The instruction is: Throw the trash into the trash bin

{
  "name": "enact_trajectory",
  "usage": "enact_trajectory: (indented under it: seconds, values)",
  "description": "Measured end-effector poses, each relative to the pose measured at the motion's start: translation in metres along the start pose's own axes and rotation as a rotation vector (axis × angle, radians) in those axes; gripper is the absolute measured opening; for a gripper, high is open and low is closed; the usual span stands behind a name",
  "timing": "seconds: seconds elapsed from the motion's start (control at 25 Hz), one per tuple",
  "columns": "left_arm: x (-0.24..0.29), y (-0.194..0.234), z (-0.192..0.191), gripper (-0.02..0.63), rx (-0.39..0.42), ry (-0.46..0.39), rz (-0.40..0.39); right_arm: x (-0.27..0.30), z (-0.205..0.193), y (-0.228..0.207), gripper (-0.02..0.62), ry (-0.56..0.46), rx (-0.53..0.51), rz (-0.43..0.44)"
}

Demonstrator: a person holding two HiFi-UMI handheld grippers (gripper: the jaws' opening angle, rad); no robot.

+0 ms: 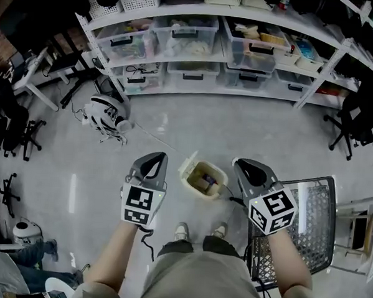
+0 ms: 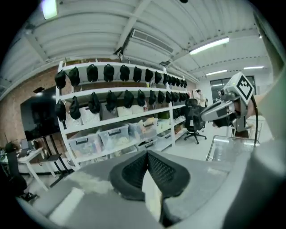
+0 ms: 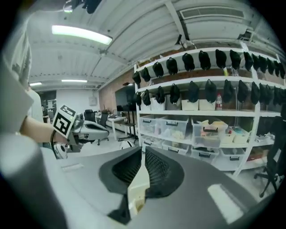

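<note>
The trash bin (image 1: 191, 184) stands on the floor right in front of the person's shoes (image 1: 181, 231), its lid tipped back and some trash (image 1: 205, 180) lying inside. It sits between the two grippers and lower than both. The left gripper (image 1: 156, 159) is just to the bin's left and the right gripper (image 1: 247, 166) just to its right, and neither touches it. Each gripper's own view shows its jaws pressed together with nothing between them.

The floor (image 1: 175, 132) is pale grey and glossy. A long white shelf (image 1: 198, 49) of clear plastic boxes runs along the far side, with dark caps hung in rows above it.

A black wire-mesh cart (image 1: 307, 220) stands close by the right gripper. A black-and-white helmet (image 1: 107, 113) lies on the floor to the left, and office chairs (image 1: 19, 130) stand further out. Between the bin and the shelf the floor is open.
</note>
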State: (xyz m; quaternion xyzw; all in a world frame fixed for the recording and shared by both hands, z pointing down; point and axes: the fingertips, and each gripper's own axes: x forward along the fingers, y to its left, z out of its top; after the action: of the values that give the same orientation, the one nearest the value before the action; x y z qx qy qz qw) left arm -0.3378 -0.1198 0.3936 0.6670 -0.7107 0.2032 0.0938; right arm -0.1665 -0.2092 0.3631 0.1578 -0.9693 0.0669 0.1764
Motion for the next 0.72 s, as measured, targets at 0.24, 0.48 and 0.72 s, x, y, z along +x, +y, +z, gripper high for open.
enact_trajectory:
  seconds: [0.24, 0.48, 0.72]
  values:
    - [-0.041, -0.007, 0.083, 0.003, 0.088, -0.139, -0.003, -0.066, 0.082, 0.001, 0.014, -0.174, -0.046, -0.054]
    - [-0.075, -0.022, 0.144, 0.003, 0.110, -0.275, 0.045, -0.125, 0.135, 0.002, 0.011, -0.323, -0.051, -0.111]
    - [-0.102, -0.039, 0.180, 0.003, 0.098, -0.355, 0.040, -0.165, 0.169, 0.008, 0.005, -0.439, -0.071, -0.154]
